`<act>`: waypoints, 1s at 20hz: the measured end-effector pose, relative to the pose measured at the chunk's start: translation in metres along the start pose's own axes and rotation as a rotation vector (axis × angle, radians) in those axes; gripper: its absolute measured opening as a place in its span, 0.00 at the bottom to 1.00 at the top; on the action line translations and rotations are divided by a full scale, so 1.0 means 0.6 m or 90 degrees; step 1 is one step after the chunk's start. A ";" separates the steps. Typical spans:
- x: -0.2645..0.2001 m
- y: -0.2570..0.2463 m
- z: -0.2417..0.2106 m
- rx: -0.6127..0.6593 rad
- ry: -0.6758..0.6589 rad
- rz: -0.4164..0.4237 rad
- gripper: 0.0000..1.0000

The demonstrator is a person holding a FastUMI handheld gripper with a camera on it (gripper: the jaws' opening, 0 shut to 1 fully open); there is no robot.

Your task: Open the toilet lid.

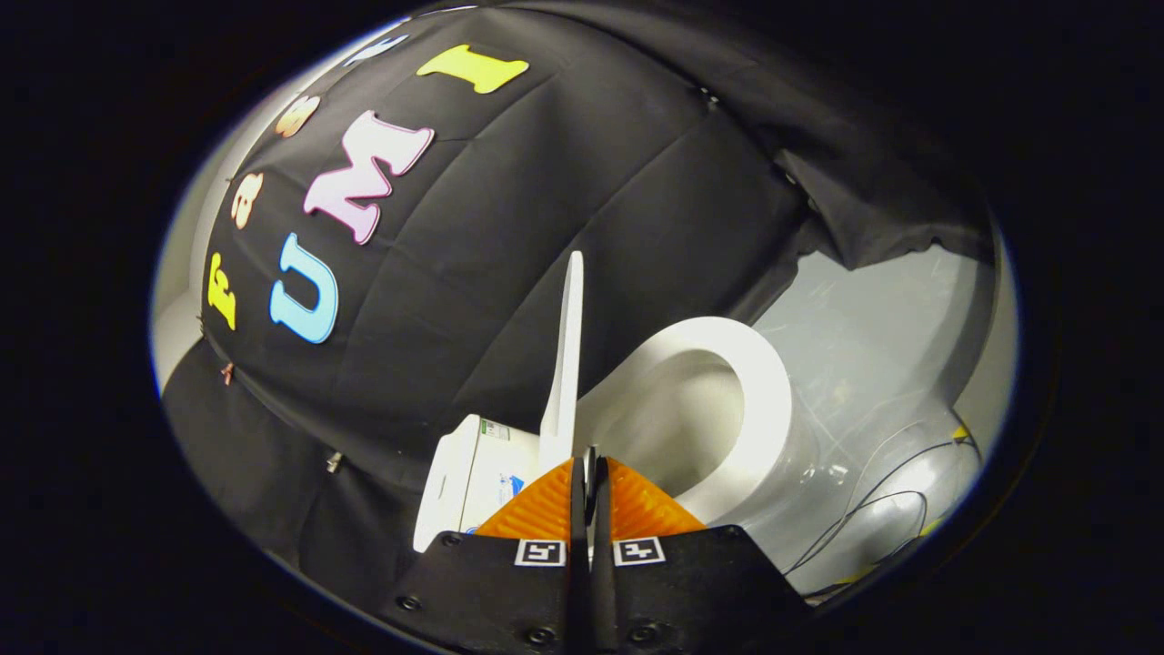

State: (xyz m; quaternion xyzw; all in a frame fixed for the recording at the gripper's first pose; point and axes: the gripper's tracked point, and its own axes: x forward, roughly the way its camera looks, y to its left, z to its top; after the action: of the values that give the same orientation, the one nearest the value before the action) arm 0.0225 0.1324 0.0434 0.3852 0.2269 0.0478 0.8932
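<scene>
The white toilet lid stands raised, nearly upright, and I see it edge-on just beyond my fingertips and slightly to their left. To its right the white seat ring lies down around the open bowl. My gripper is shut, its two fingers pressed together with nothing between them. The tips sit close by the lid's lower end near the hinge; I cannot tell whether they touch it.
A white box-shaped rear unit of the toilet with a label sits left of the fingers, against the black cloth wall. Thin dark cables run over the shiny grey floor right of the bowl.
</scene>
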 end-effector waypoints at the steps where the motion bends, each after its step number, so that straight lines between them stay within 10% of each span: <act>1: -0.002 0.013 0.005 -0.022 -0.011 -0.006 0.05; 20: -0.031 0.228 -0.024 -0.258 -0.057 -0.123 0.05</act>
State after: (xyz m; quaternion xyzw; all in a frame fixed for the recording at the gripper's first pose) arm 0.0119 0.2326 0.1387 0.1763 0.2089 -0.0102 0.9619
